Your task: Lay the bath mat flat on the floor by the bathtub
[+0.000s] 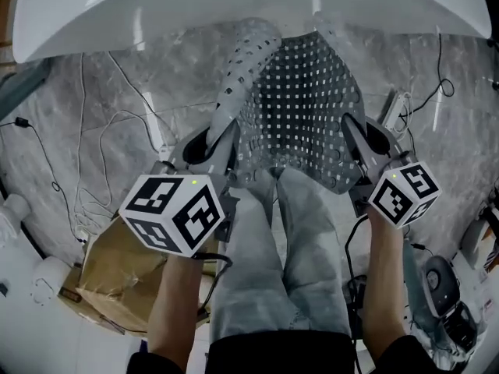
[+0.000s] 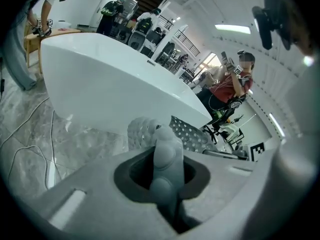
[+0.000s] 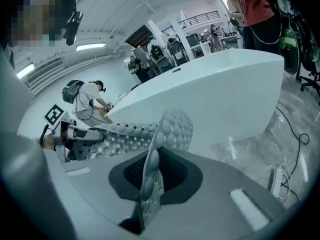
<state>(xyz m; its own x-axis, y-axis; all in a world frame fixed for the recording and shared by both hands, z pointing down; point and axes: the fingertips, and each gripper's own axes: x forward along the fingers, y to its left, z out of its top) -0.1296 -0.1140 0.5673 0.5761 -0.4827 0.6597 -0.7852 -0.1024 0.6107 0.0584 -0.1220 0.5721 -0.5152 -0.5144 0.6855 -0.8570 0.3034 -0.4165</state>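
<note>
A grey perforated bath mat (image 1: 300,111) hangs between my two grippers, sagging toward the marble floor (image 1: 117,92) just in front of the white bathtub (image 1: 234,2). My left gripper (image 1: 222,142) is shut on the mat's left edge, which curls over into a fold (image 1: 248,57). My right gripper (image 1: 357,140) is shut on the mat's right edge. In the left gripper view the bubbled mat (image 2: 167,156) sits pinched in the jaws with the tub (image 2: 110,84) behind. The right gripper view shows the mat's edge (image 3: 152,171) clamped and curling upward.
Thin white cables (image 1: 101,142) lie across the floor at left. A power strip (image 1: 396,111) and black cable (image 1: 443,72) lie at right. A cardboard box (image 1: 117,275) sits by the person's left leg. Equipment (image 1: 448,302) stands at lower right. People stand beyond the tub.
</note>
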